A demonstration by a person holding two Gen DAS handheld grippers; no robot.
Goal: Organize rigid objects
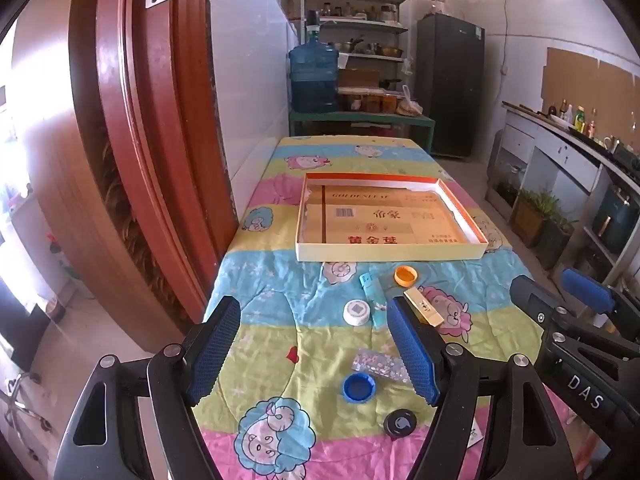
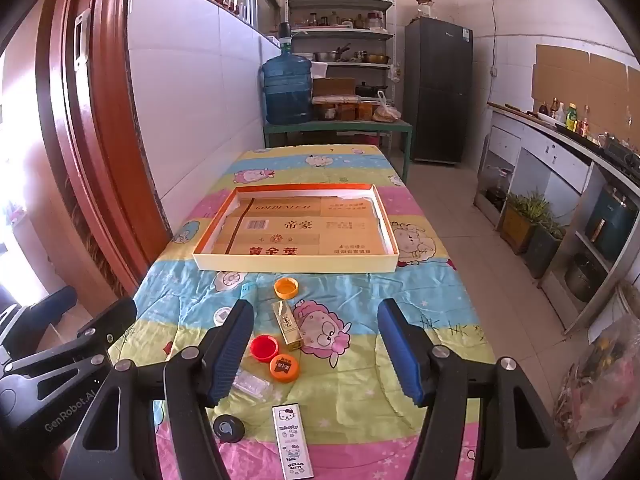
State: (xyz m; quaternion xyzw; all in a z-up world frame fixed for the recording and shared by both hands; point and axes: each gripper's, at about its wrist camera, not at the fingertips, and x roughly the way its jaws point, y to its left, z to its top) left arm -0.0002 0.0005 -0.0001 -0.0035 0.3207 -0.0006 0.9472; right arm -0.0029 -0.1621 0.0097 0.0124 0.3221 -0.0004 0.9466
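A shallow cardboard tray lies in the middle of the table and holds nothing. Small items are scattered in front of it: an orange cap, a gold box, a white cap, a light blue stick, a blue cap, a black disc, a red cap, an orange tin, a clear case and a Hello Kitty box. My left gripper and right gripper are open and empty above them.
The table has a colourful cartoon cloth. A red door frame and tiled wall stand on the left. A water jug, shelves and a fridge are behind the table. A kitchen counter runs along the right.
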